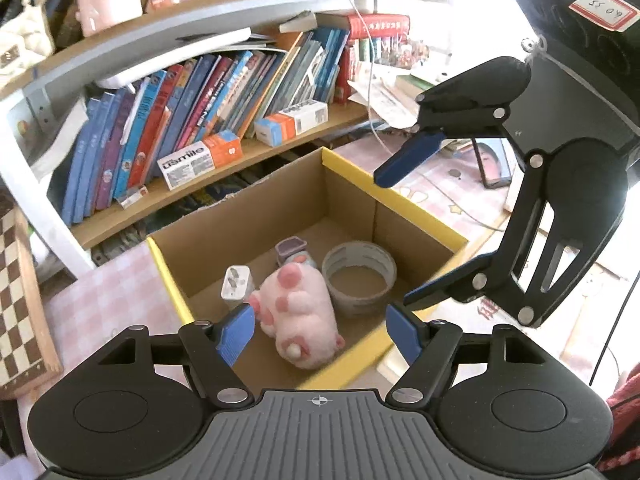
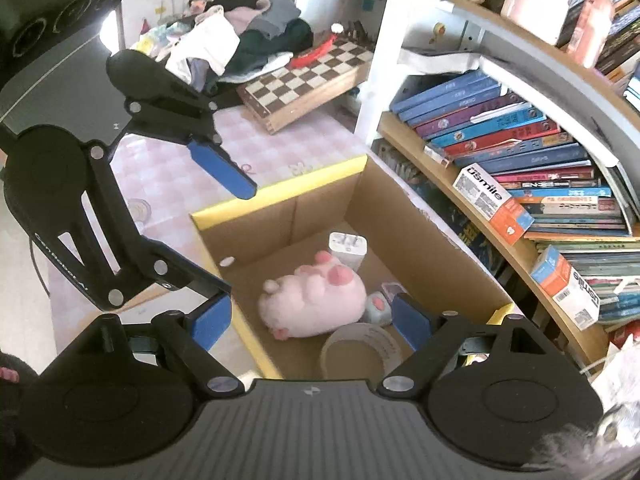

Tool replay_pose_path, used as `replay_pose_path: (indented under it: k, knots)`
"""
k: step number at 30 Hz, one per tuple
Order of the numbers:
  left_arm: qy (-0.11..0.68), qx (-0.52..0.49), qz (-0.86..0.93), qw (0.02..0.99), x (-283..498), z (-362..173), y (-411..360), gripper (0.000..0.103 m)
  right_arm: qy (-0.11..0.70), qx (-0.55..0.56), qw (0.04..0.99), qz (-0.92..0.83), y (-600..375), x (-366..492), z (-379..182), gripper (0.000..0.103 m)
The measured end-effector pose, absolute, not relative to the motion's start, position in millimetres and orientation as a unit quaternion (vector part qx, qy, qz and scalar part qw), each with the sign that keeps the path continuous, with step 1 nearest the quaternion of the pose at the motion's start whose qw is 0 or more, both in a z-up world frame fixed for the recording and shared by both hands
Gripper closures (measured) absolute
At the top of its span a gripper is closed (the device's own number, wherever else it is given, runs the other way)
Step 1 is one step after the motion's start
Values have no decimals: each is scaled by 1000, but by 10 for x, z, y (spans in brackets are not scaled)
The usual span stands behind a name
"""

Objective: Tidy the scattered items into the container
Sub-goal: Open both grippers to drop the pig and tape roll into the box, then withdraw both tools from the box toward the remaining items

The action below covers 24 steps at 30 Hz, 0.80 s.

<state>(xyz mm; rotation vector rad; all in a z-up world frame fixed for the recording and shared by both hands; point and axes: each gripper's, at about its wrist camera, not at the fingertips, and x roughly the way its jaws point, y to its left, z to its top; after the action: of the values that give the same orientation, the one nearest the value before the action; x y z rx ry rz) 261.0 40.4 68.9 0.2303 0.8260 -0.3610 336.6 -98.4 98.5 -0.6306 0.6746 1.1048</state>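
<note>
An open cardboard box with yellow rims [image 1: 352,168] [image 2: 280,188] stands on the pink checked table. Inside lie a pink plush pig [image 1: 300,312] [image 2: 312,304], a white charger plug [image 1: 236,286] [image 2: 347,249], a roll of tape [image 1: 359,276] [image 2: 360,350] and a small purple-lidded item [image 1: 291,250] [image 2: 378,306]. My left gripper [image 1: 322,336] is open and empty above the box's near edge. My right gripper [image 2: 310,324] is open and empty above the box; it also shows in the left wrist view [image 1: 408,232], at the box's right side.
A wooden shelf of books and boxes [image 1: 200,120] [image 2: 520,184] runs right behind the box. A chessboard [image 2: 304,80] and a heap of clothes [image 2: 240,40] lie on the table's far side. A phone on a stand [image 1: 494,164] and cables lie beyond the box.
</note>
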Motion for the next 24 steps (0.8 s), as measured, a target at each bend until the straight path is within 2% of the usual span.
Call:
replay_pose_path:
  k: [17, 20, 24]
  knots:
    - [359, 36, -122, 925, 1712, 692, 511, 28, 322, -210, 822, 420, -1402, 2481, 846, 15]
    - [355, 26, -105, 929, 1578, 667, 530, 28, 322, -198, 833, 403, -1464, 2370, 804, 11]
    - [347, 15, -67, 935, 1392, 618, 551, 22, 318, -169, 856, 371, -1582, 2249, 753, 10]
